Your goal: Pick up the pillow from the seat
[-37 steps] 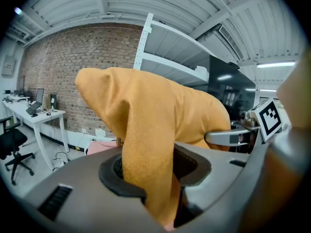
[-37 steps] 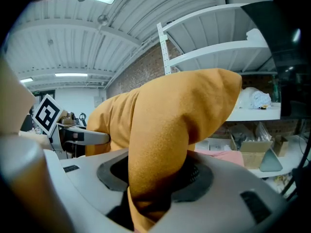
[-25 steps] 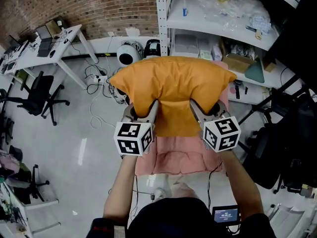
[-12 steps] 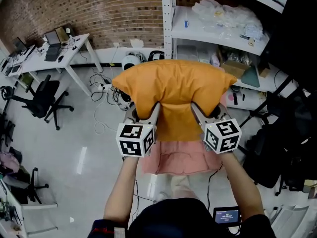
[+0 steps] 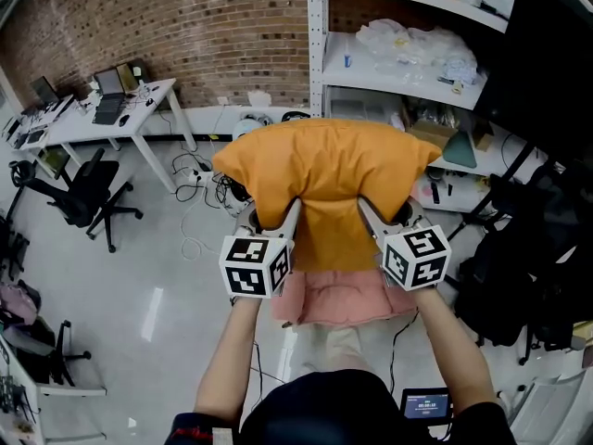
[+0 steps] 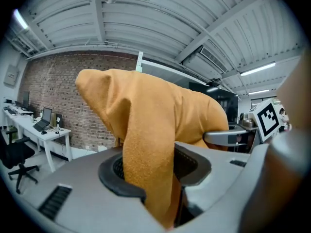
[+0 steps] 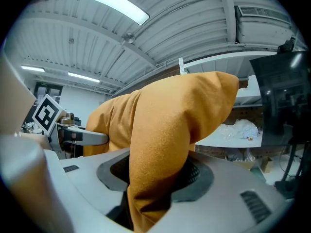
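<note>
Pinched at two folds along its lower edge, the orange pillow was held up in the air above the pink seat, clear of it. The left gripper was clamped on one fold of the fabric, its jaws kept a little apart by the bunched cloth, and the right gripper was closed on the other fold in the same way. Only black square markers were carried by the cube on each gripper. The figures on a small screen at the lower edge were too small to be read. A white shelf unit loaded with bags, a brick wall, a white desk and a black office chair were ranged around. The shelf's lower levels and the jaw tips were hidden by the pillow, and part of the seat was covered by the cubes.
</note>
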The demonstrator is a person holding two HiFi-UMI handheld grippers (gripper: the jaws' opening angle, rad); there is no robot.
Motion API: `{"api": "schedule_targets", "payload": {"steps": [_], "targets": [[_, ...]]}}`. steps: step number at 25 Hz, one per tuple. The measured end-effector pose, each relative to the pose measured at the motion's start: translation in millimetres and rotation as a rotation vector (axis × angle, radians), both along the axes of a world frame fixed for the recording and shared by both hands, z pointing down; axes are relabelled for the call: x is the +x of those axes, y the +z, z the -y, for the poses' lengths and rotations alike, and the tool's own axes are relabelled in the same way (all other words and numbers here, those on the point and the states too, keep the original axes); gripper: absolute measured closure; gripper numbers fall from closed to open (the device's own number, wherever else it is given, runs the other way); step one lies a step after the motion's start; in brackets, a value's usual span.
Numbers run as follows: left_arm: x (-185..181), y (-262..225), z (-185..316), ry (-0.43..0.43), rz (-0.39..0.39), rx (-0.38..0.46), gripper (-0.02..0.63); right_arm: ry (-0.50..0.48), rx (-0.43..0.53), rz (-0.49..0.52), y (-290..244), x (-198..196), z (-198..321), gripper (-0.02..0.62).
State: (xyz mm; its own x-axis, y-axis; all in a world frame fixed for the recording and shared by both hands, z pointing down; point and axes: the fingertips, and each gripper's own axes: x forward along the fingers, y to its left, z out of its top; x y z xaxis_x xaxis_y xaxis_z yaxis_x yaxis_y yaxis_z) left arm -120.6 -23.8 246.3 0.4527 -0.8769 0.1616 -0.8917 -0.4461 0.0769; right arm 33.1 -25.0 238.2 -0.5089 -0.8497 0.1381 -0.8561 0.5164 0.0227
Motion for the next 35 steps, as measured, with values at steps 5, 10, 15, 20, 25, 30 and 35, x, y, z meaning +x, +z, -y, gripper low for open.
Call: {"api": "schedule_targets", "payload": {"steps": [5,10,15,20,25,30,35], "targets": [[-7,-8,-27,0.007,-0.002,0.011,0.437,0.008,0.012,-0.003,-9,-7,-29,0.387],[-12,-16,-47,0.017,0.001,0.016,0.437,0.02,0.013,0.003,-14,-12,-51,0.387],[-13,-19,-57,0.022,-0.003,0.018,0.436,0.025,0.013,0.003,-17,-13,-62,0.387],[-15,-22,-65,0.018,-0.006,0.023,0.436,0.018,0.02,0.002,-21,-15,-68,0.387],[-15,-28,-69,0.01,0.001,0.029,0.434,0.01,0.022,0.013,-25,-14,-71,0.385],[-7,-29,-76,0.006,0.003,0.027,0.434,0.007,0.019,0.019,-26,-6,-78,0.385],[7,-34,-82,0.008,0.0,0.023,0.434,0.01,0.018,0.018,-30,8,-84,0.385]]}}
